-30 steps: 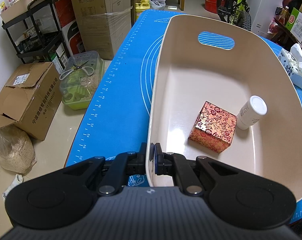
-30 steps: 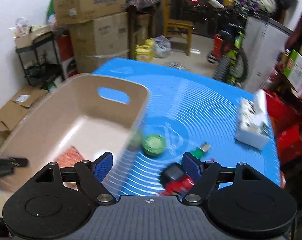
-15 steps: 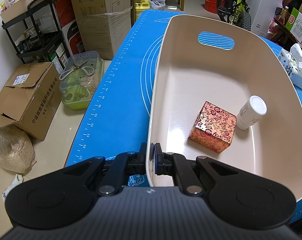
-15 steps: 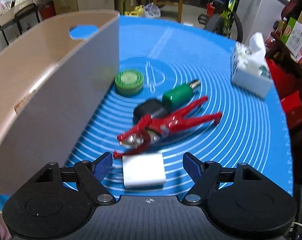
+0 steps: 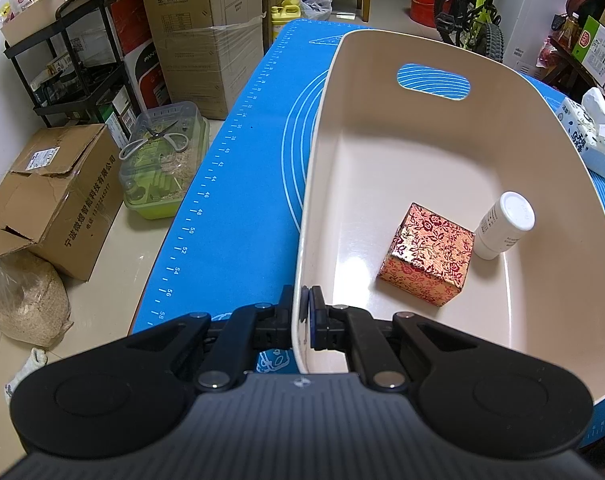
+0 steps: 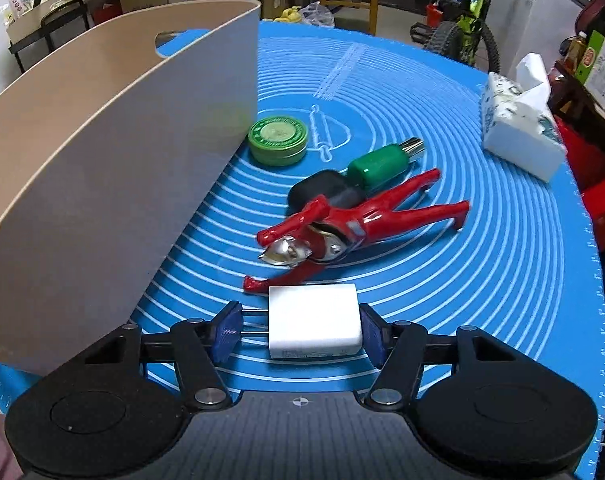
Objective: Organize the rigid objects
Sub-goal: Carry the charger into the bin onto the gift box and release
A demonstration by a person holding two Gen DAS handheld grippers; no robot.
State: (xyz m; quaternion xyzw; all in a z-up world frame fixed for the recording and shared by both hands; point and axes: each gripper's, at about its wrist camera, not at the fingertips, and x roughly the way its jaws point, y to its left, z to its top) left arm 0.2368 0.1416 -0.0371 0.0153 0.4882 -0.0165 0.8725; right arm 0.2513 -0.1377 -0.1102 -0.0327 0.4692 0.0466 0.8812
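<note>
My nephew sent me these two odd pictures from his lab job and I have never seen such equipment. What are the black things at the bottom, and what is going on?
There is no robot here: a person holds a two-fingered tool in each hand, and each has a camera looking along its fingers.

One picture is from the left tool, which is clamped shut on the rim of a beige tub. In the tub lie a patterned box and a white bottle.

The other is from the right tool. Its jaws are closing around a white charger on the blue mat. Beyond lie a red toy figure, a green tin, a green bottle, a black case and a tissue pack.
</note>
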